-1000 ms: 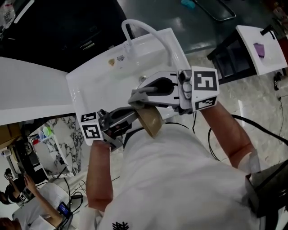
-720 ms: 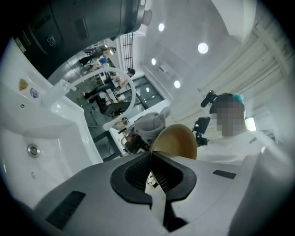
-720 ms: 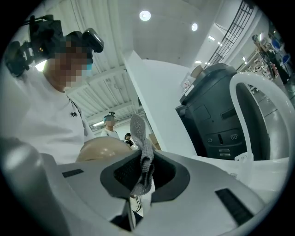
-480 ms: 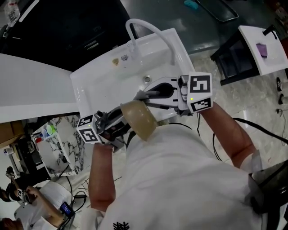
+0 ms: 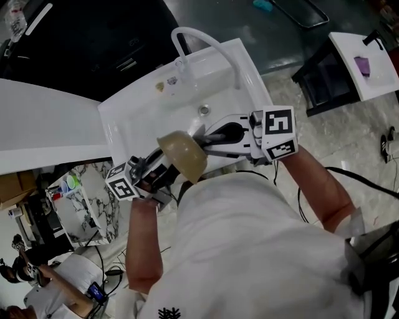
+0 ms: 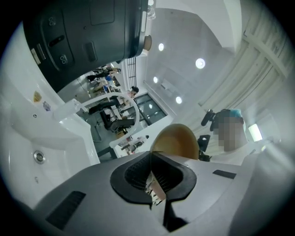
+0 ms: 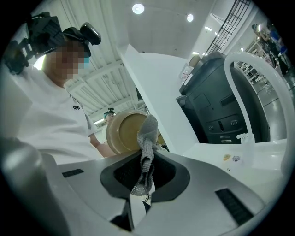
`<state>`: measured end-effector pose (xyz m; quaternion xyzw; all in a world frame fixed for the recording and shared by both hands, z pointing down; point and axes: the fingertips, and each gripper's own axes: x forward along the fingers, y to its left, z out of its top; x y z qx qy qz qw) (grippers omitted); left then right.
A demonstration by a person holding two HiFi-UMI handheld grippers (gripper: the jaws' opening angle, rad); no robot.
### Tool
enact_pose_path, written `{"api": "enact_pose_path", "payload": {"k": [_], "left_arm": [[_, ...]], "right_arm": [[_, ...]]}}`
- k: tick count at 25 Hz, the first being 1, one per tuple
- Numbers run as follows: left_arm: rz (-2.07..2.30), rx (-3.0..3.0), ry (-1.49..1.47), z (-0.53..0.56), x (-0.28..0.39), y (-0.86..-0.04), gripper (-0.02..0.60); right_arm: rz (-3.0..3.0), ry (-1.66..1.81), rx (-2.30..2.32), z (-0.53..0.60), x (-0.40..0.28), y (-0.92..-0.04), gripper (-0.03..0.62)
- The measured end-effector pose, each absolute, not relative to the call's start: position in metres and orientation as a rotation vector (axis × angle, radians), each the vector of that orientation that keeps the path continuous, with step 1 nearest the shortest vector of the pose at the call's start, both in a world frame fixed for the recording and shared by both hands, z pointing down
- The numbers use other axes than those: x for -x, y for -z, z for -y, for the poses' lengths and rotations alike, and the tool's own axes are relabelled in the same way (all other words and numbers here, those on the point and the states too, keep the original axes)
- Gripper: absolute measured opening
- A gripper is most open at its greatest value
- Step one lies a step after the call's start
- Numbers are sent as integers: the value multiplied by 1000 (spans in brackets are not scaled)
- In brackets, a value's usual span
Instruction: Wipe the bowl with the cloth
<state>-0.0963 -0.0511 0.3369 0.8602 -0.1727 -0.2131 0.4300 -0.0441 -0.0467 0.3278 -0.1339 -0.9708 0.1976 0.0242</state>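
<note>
- Sink (image 5: 134,128): white, rectangular basin; round metal drain (image 5: 204,110) in its floor; two small stickers (image 5: 160,86) near the back rim.
- Faucet (image 5: 209,42): white, tall curved spout rising from the back rim and arching over the basin.
- Appliance (image 5: 93,37): black body with buttons, behind the sink.
- Table (image 5: 43,124): white, just beside the sink on the left.
- Stand (image 5: 371,43): white, upper right, well apart from the sink; carries a purple item (image 5: 360,66).
- Cables (image 5: 368,180): black, lying on the pale marbled floor (image 5: 349,137).
- Teal object (image 5: 262,5): at the top edge, kind unclear.
- Person (image 5: 43,293): lower left corner.
</note>
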Motion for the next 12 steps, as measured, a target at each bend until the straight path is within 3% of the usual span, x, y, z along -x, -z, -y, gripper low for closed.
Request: {"api": "enact_pose_path", "payload": {"k": [12], "left_arm": [[547, -2030, 586, 68, 114, -362, 18]], "right_arm": [[3003, -632, 570, 18, 37, -315, 43]]}}
